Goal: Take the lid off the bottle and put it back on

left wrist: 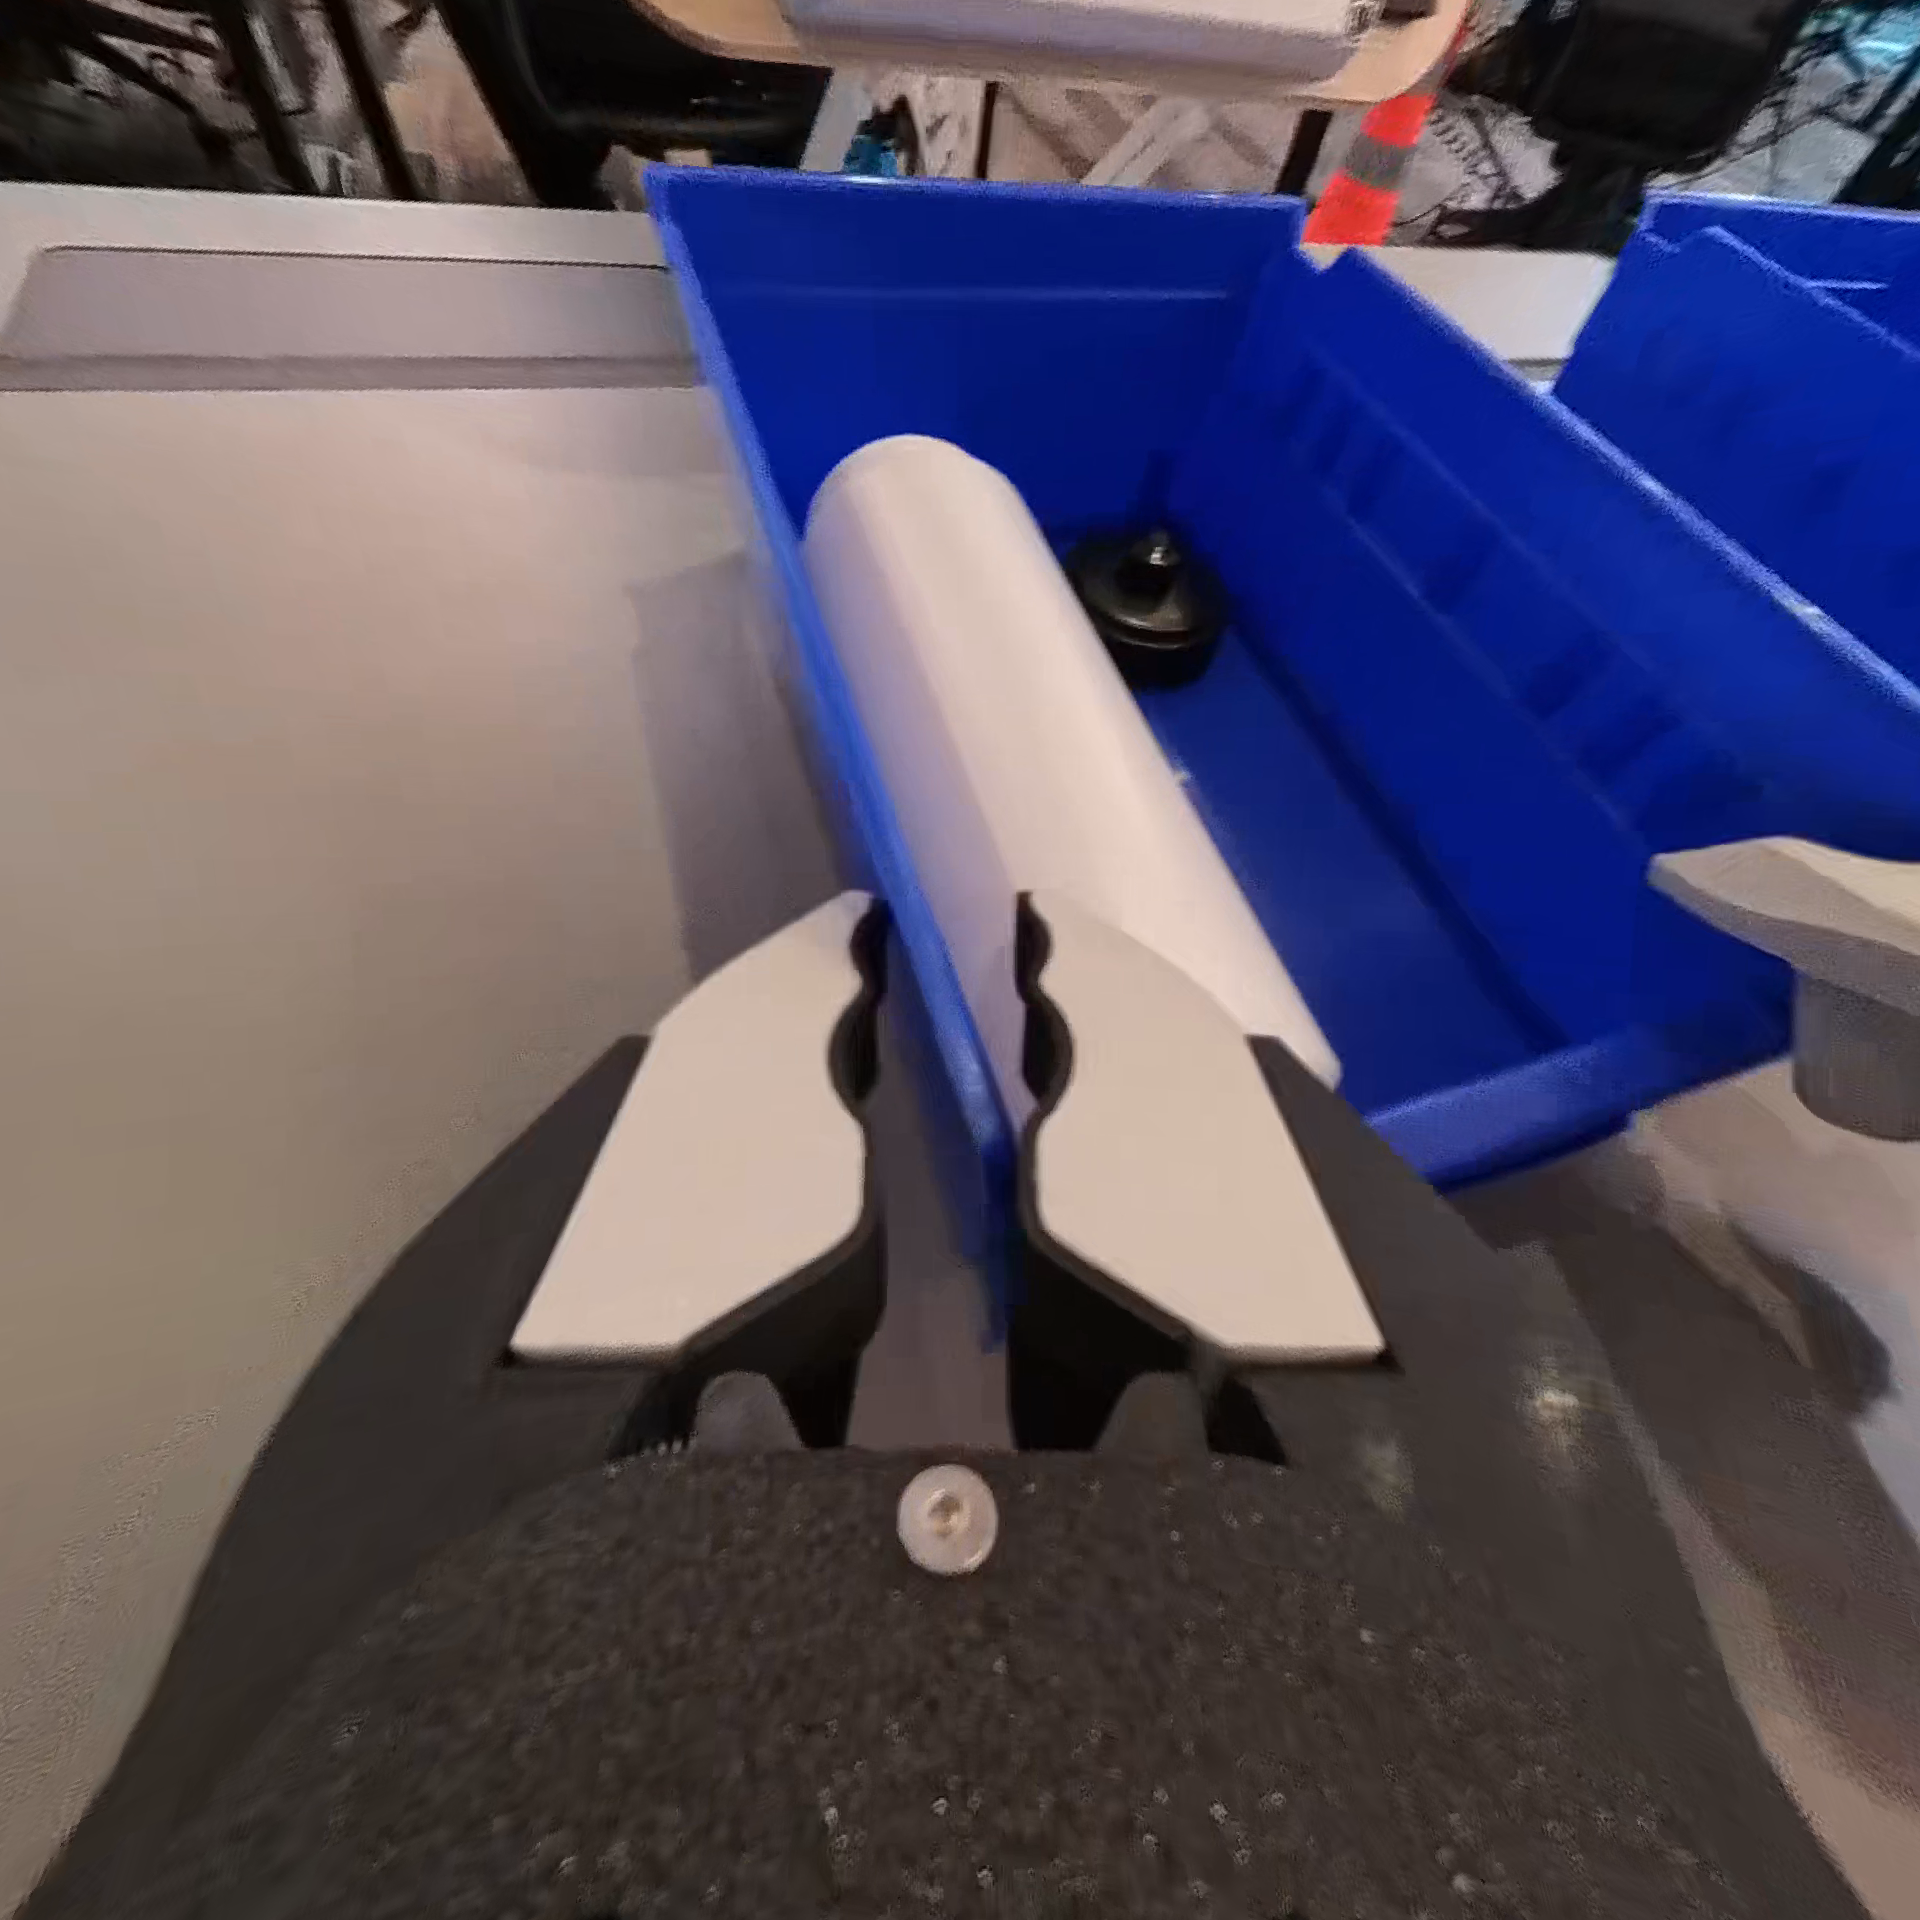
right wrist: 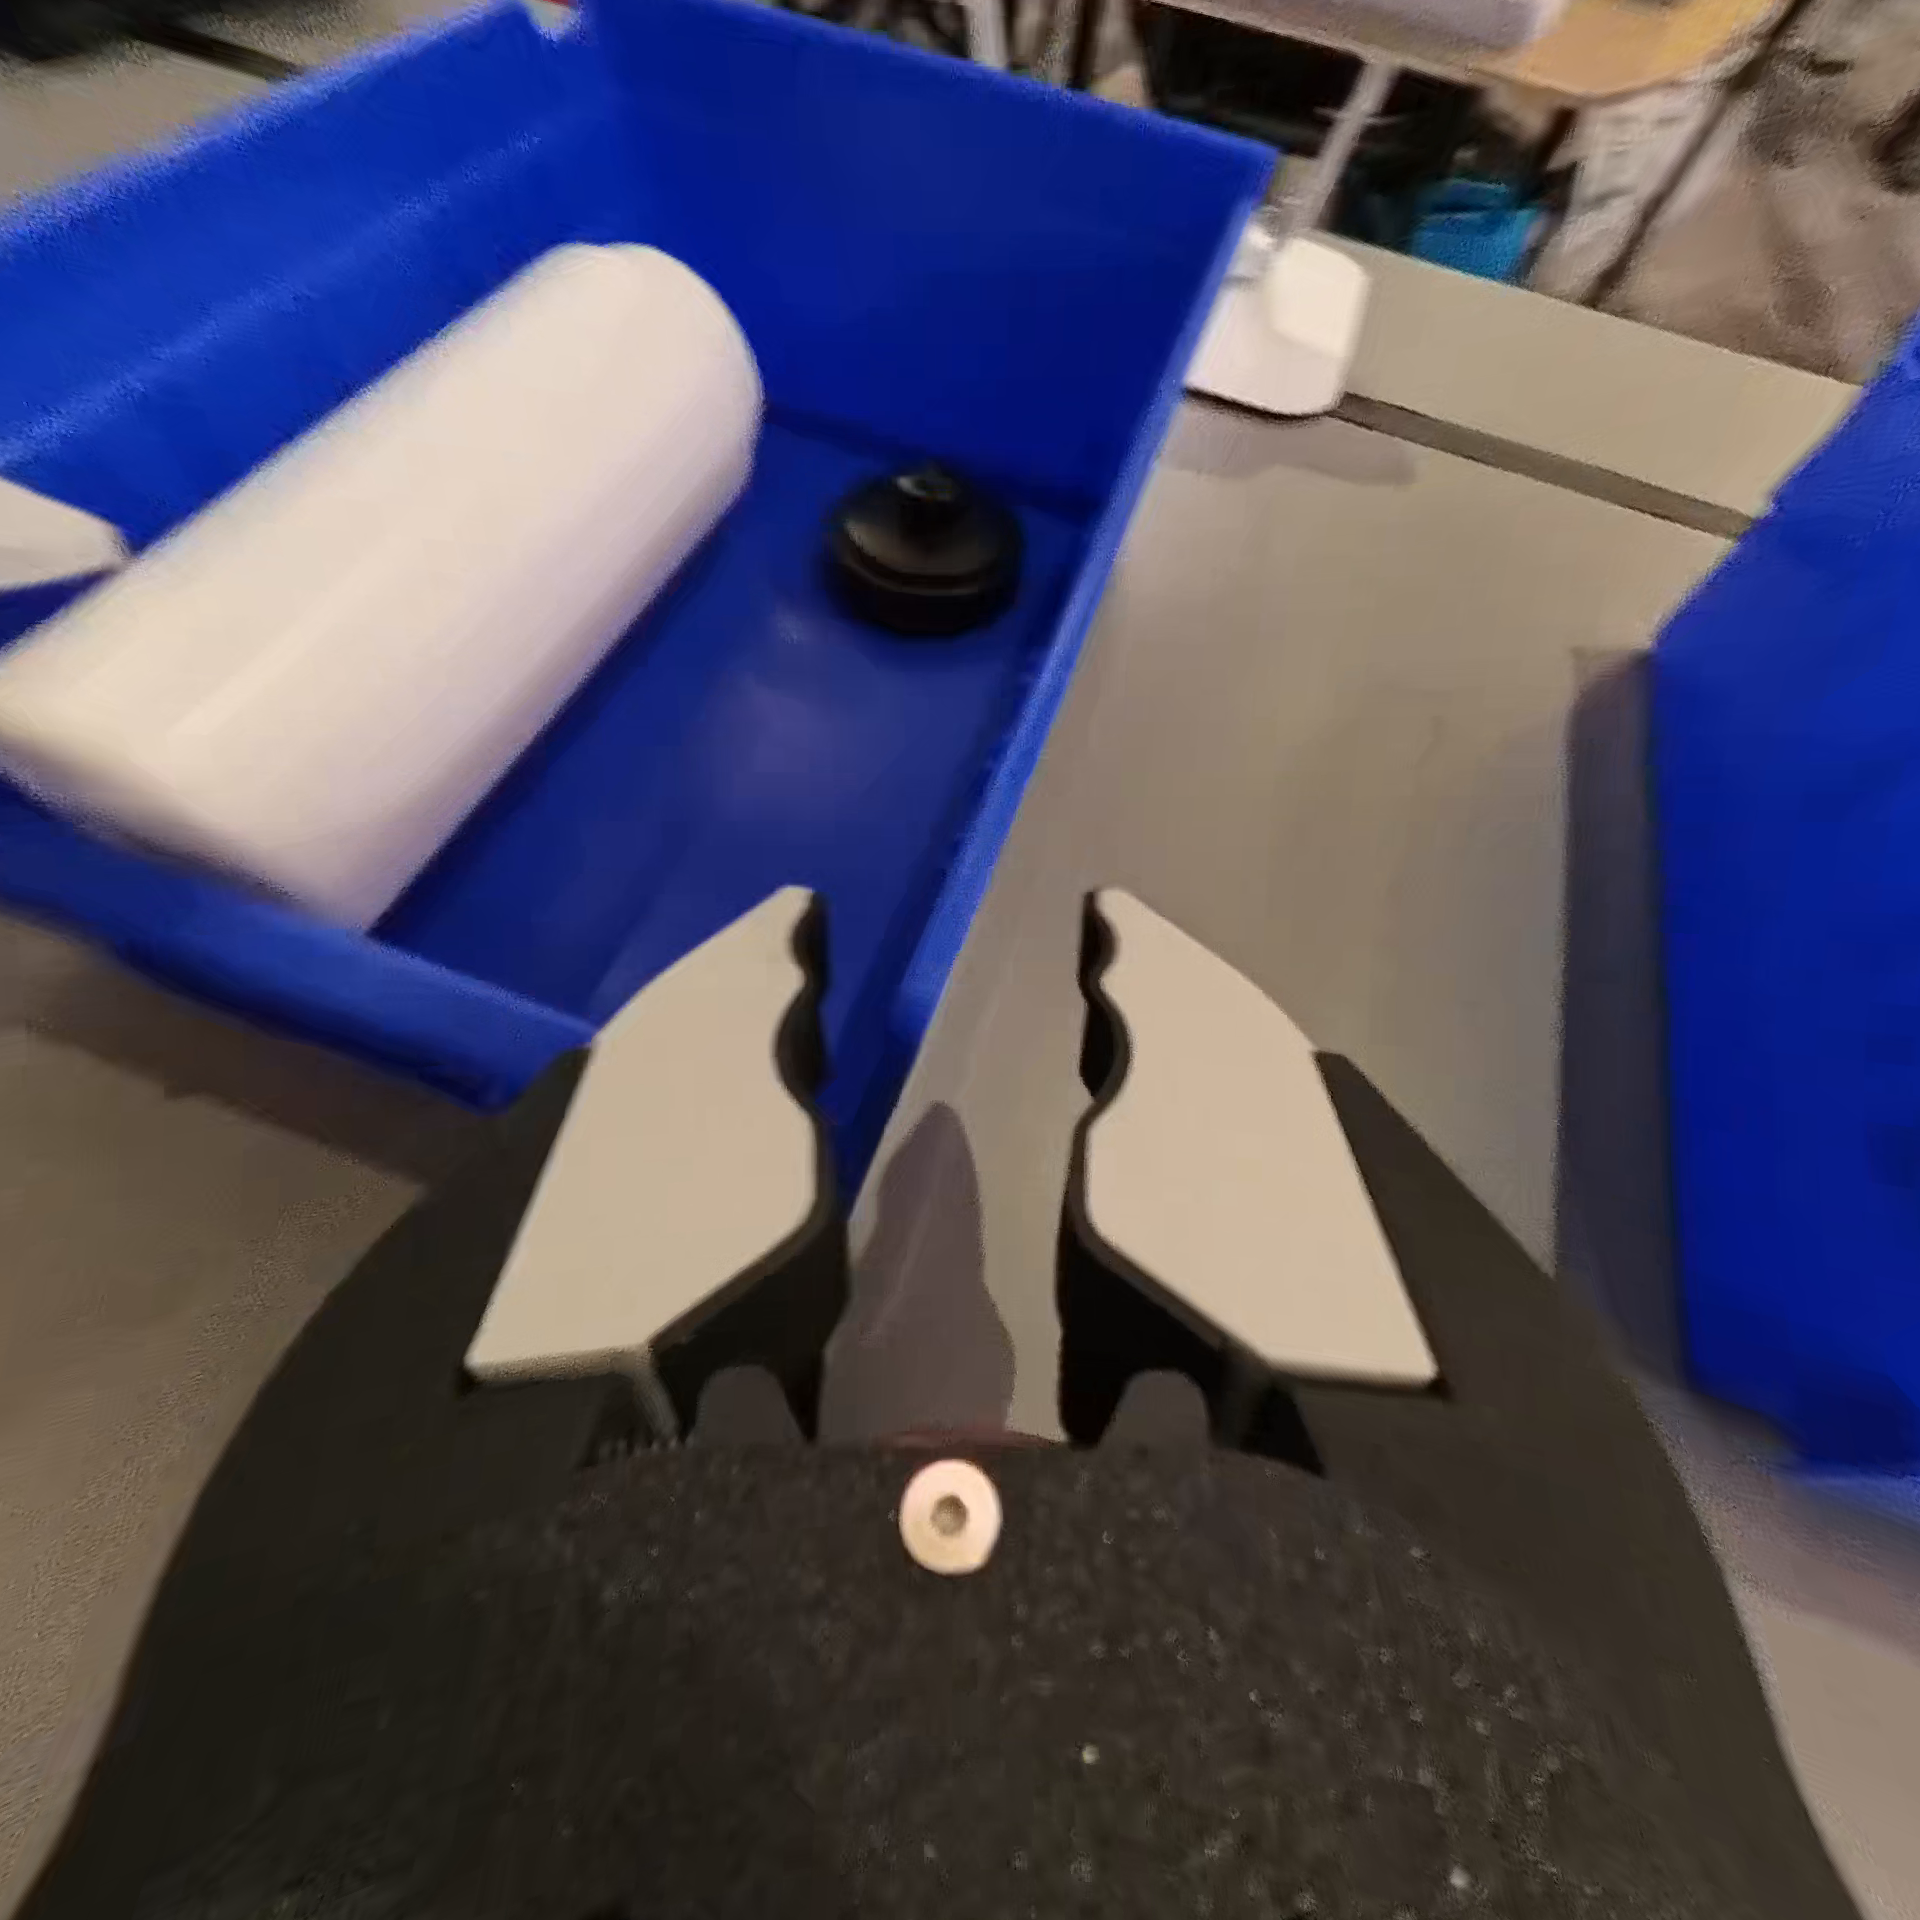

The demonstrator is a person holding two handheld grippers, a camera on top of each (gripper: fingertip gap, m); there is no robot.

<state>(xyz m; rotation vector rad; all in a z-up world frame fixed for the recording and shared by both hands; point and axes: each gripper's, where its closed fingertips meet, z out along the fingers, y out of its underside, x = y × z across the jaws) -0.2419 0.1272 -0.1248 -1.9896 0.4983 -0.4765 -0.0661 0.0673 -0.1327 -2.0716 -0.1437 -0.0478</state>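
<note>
- Lying on its side in a blue plastic bin (left wrist: 966, 281), a white cylindrical bottle (left wrist: 997, 727) rests along the bin's left wall, its rounded end pointing toward the far wall.
- A round black lid (left wrist: 1143, 613) with a small knob on top sits on the bin floor just beside the bottle, near the far right corner, separate from it.
- The left gripper (left wrist: 951, 935) straddles the bin's left wall: one grey finger (left wrist: 727, 1122) is outside over the pale grey tabletop (left wrist: 312, 831), the other inside against the bottle's near end. The jaws stand narrowly apart; whether they pinch the wall I cannot tell.
- The right gripper (right wrist: 951, 935) is released, jaws spread, straddling the bin's right wall near its front corner with nothing clasped.
- A second blue bin (right wrist: 1787, 935) stands to the right, apart from the first.
</note>
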